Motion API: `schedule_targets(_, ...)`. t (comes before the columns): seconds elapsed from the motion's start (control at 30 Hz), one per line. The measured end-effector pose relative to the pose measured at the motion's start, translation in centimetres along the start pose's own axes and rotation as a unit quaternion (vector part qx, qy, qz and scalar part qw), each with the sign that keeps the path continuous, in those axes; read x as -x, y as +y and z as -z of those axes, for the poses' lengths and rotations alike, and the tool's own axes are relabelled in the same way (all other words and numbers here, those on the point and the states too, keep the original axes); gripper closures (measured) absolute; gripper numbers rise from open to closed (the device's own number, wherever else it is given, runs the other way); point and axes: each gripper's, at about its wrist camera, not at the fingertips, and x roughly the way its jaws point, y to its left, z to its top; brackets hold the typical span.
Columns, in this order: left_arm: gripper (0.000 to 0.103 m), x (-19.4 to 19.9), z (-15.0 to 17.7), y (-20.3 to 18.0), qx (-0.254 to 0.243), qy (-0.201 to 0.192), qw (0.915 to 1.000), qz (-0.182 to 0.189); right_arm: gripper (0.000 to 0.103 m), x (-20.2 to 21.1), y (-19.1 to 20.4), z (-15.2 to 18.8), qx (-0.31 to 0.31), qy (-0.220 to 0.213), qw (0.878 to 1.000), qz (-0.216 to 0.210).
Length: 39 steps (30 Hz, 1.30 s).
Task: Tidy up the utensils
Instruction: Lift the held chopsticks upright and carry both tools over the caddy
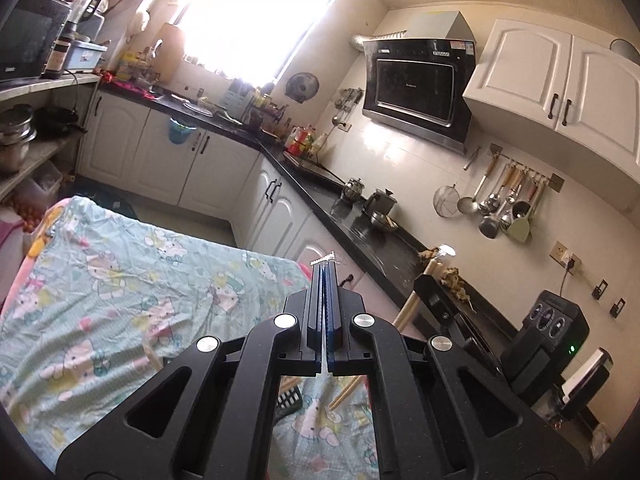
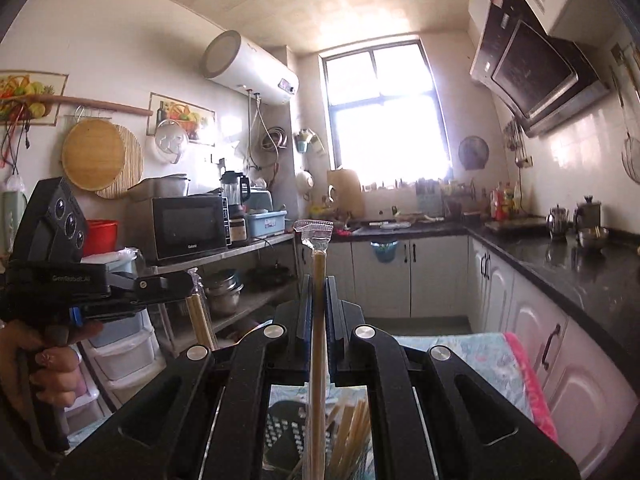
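1. Right gripper [image 2: 319, 280]: jaws narrow, clamped on wrapped chopsticks [image 2: 319, 320]; long axis along the fingers, wrapper tip beyond the jaws.
2. Left gripper [image 1: 326, 266]: jaws pressed together, apparently pinching a plastic wrapper edge [image 1: 326, 258].
3. Black basket [image 2: 286, 436]: below and behind the right jaws, loose chopsticks inside.

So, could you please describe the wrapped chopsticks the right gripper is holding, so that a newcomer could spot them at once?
In the right wrist view, start at the bright window and drop to the right gripper below it. The wrapped chopsticks stand upright between its shut fingers. Unlike the loose chopsticks below, they wear a clear plastic sleeve crumpled at the top.
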Motion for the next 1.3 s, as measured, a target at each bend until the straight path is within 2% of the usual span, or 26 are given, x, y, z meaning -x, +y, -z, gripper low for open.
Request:
schedule_targets(0.27, 0.103, -1.3, -0.6, 1.3, -0.002, -0.011, 0.9996, -0.024, 0.097, -1.9, -0.5, 0.9, 0.005, -0.009, 1.0, 0.004)
schedule_targets(0.5, 0.103, -3.0, 0.4, 2.5, -0.001, 0.0, 0.9993, -0.038, 0.097, -3.5, -1.1, 2.1, 0.006, -0.014, 1.0, 0.011)
schedule_targets(0.93, 0.103, -5.4, 2.8, 3.5, -0.021, 0.017, 0.9979, -0.06, 0.097, -6.4, -1.4, 6.1, -0.001, 0.021, 0.999, 0.028)
schedule_targets(1.3, 0.103, -7.0, 5.2, 4.6, -0.018, 0.042, 0.9971, -0.061, 0.097, -7.7, -0.8, 8.4, -0.009, 0.054, 0.998, 0.031)
